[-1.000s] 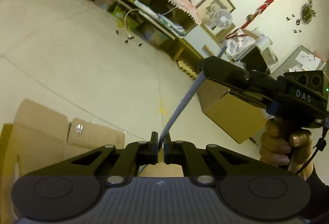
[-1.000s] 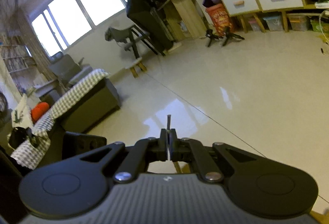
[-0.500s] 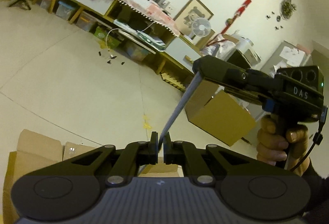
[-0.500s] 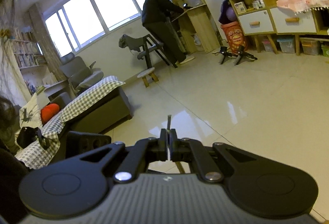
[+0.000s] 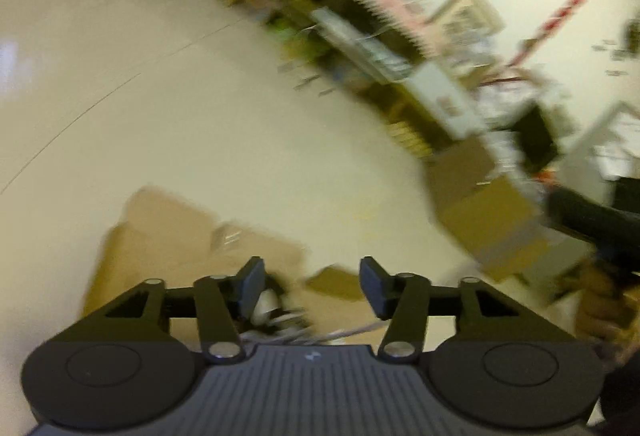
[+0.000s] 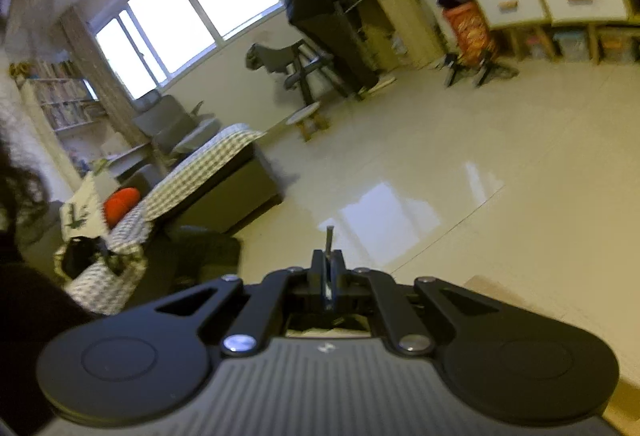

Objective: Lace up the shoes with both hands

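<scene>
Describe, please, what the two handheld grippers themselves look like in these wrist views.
Both the left gripper and the right gripper are matte black, with angular linkage arms, silver rivets, round side discs and a ribbed grey plate bearing a small pale logo. The left fingers carry flat, dark pads.

Shoe (image 5: 266,310) on cardboard box (image 5: 168,236) — behind left tongs (image 5: 312,286).

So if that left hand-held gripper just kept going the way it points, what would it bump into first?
Probably the shoe just beyond the opening left hand-held gripper, on the cardboard; blur leaves depth unclear.
</scene>
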Motion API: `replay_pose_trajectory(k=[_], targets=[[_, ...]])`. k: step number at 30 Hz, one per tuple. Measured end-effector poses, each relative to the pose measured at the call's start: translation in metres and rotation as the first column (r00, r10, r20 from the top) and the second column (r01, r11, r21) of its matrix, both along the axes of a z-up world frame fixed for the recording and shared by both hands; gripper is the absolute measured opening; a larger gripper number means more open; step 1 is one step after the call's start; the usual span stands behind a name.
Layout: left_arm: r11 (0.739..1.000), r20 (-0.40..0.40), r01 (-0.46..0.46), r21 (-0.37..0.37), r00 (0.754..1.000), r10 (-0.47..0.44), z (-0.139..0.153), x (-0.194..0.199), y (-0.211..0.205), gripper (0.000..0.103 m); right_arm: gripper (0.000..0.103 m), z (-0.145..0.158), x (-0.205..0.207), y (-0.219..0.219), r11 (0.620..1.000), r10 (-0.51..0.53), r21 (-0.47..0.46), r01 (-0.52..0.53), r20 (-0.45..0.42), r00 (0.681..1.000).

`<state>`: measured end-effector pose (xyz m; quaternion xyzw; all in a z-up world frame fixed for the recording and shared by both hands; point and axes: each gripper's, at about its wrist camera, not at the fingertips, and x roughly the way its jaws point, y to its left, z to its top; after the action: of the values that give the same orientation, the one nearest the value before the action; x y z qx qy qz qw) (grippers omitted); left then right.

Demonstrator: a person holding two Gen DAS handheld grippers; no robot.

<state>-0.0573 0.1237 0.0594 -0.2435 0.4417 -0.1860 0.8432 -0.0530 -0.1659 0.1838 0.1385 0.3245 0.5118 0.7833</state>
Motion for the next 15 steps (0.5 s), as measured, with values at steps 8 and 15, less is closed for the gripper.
replay_pose_trajectory(k=[8, 15], targets=[[0.990, -0.232, -0.074, 0.117, 0.968, 0.099, -0.058, 0.018, 0.020, 0.068, 0.003, -0.033, -0.021, 0.043, 0.975, 0.185, -0.113, -0.194, -0.084, 0.979], [0.975, -0.161, -0.012, 0.224, 0.986, 0.049, -0.089, 0.032, 0.006, 0.068, 0.006, -0.068, -0.043, 0.058, 0.942, 0.263, -0.176, -0.286, -0.143, 0.954]])
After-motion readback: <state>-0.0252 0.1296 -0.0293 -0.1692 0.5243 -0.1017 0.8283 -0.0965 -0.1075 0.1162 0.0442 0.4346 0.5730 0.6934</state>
